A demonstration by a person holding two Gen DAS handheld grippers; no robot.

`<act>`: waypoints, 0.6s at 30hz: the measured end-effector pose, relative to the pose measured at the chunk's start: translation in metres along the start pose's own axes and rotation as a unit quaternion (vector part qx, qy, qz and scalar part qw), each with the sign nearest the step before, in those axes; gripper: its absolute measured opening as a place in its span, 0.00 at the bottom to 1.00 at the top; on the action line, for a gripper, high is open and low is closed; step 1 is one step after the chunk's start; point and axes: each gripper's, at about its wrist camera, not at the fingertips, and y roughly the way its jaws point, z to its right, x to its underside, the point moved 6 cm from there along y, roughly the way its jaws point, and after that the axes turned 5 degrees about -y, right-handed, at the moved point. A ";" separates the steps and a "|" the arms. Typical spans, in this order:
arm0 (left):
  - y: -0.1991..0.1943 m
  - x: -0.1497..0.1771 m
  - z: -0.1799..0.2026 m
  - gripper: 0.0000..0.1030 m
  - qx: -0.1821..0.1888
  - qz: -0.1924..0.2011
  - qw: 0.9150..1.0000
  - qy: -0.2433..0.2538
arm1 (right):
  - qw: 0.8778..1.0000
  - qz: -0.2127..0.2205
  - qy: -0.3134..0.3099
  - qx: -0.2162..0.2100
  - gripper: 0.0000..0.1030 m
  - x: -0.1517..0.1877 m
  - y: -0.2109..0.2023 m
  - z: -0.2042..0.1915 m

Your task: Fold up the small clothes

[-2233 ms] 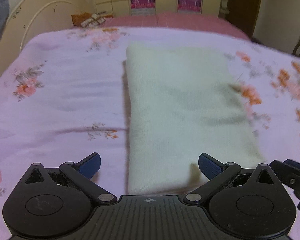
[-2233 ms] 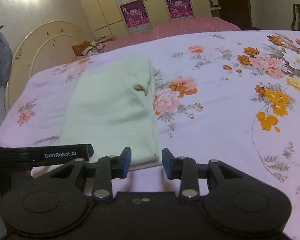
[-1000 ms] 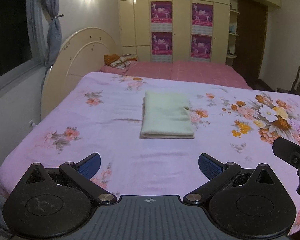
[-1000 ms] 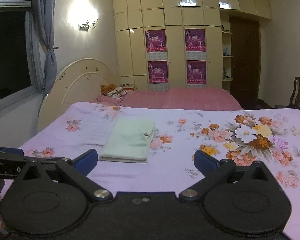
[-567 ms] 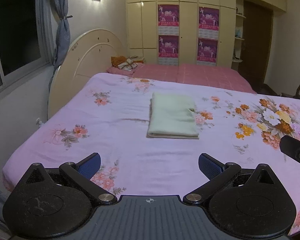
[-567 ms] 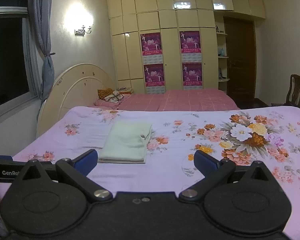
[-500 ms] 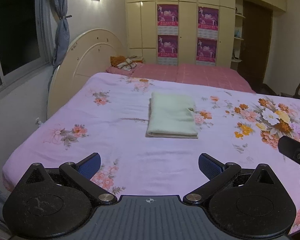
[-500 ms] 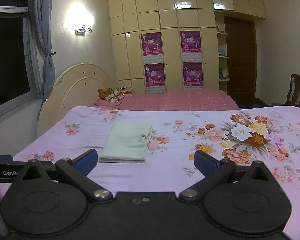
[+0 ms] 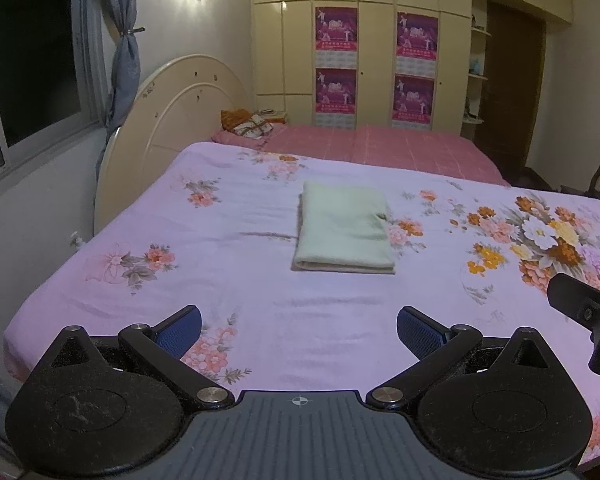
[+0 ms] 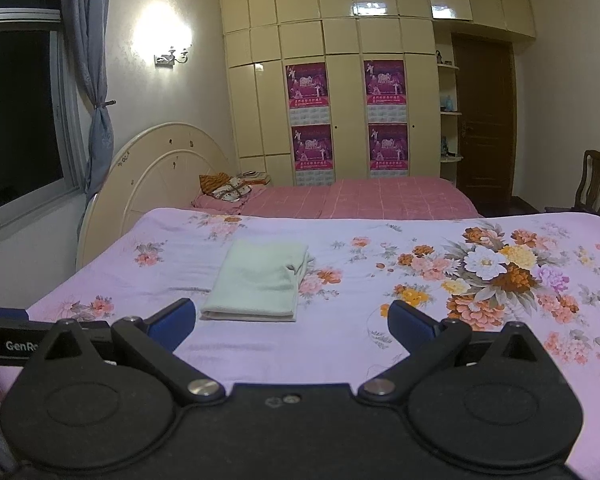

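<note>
Both grippers now sit well back from the bed, where a couple of seconds ago they hovered right at the near edge of the cloth and the right one's blue pads were almost together. The left gripper (image 9: 299, 330) and the right gripper (image 10: 292, 320) both have their fingers spread wide, with nothing between them.

The pale green folded garment (image 9: 345, 233) lies flat on the left-centre of the floral bedsheet (image 9: 228, 280), a neat rectangle with its folded edge along the near side. On its far right corner a small lump of fabric (image 10: 296, 266) pokes out past the outline.

Judged from this, the fold looks finished and the step in hand is the release and retreat. Doing it well means keeping both tools apart and clear of the sheet so nothing drags the stack. If tidying is wanted, the right tool is better placed: approach the bulging corner low from the right, pinch only the stray layer, tuck it under, and let go before lifting away.
</note>
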 end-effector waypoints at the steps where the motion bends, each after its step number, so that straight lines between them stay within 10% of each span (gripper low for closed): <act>1: 0.000 -0.001 0.000 1.00 0.000 0.000 1.000 0.000 | 1.000 0.000 0.000 -0.001 0.99 0.000 0.000 0.000; 18: 0.003 -0.005 0.006 1.00 0.001 0.001 1.000 0.003 | 1.000 -0.014 0.004 0.013 0.99 0.002 0.013 0.015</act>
